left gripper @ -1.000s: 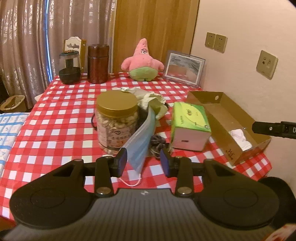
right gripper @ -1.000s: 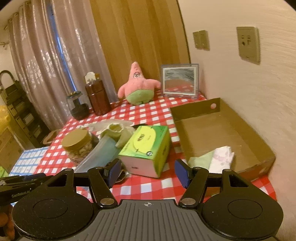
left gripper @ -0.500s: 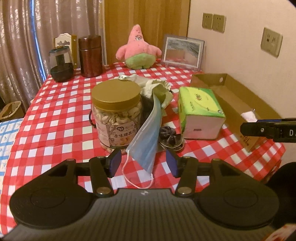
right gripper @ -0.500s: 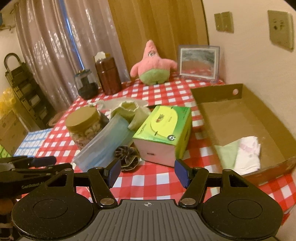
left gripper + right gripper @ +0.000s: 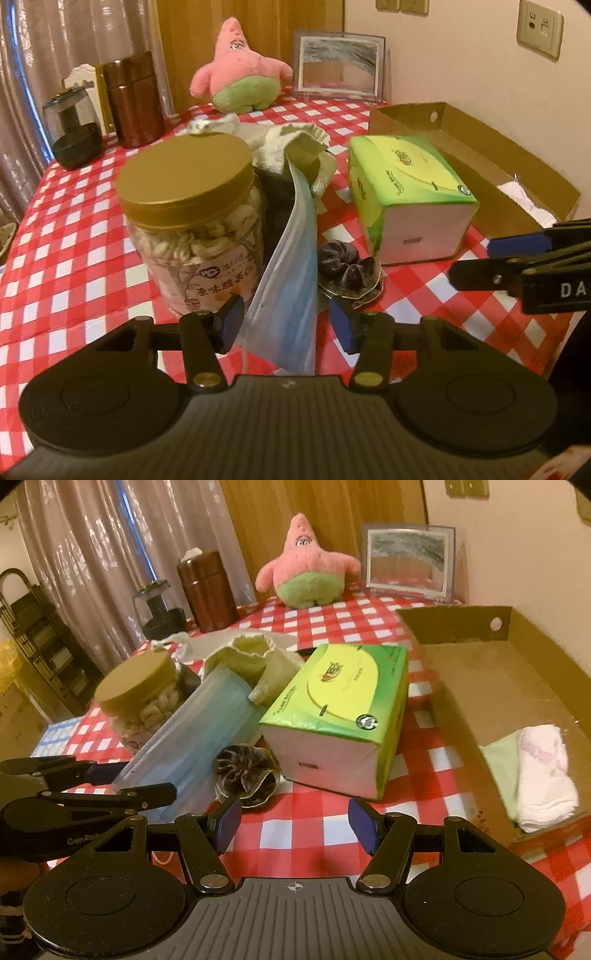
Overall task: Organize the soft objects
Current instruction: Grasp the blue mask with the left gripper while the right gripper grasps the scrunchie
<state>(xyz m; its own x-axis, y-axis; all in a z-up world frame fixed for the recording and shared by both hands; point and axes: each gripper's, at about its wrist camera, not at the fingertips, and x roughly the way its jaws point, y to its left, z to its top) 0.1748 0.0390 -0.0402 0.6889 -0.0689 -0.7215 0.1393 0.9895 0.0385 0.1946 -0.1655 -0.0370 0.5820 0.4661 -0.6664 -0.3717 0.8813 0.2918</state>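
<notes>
A blue face mask (image 5: 288, 295) leans against a nut jar (image 5: 192, 221), its lower end between the pads of my left gripper (image 5: 286, 325). The jaws are closing, but neither pad touches the mask. A dark scrunchie (image 5: 345, 271) lies just right of it, beside a green tissue box (image 5: 406, 192). My right gripper (image 5: 295, 823) stands open over bare tablecloth, with the scrunchie (image 5: 245, 771) slightly ahead and to its left. A cream cloth pouch (image 5: 258, 661) sits behind the mask (image 5: 207, 734). Folded white and green cloths (image 5: 543, 771) lie in the cardboard box (image 5: 498, 686).
A pink star plush (image 5: 240, 70) and a framed picture (image 5: 340, 66) stand at the back of the checked table (image 5: 74, 258). A brown canister (image 5: 133, 99) and a dark glass pot (image 5: 74, 133) stand at the back left. The wall runs along the right.
Both grippers have come down and closer to the table. The left jaws stand wider than a second ago and now straddle the mask's lower end. The right jaws kept their width.
</notes>
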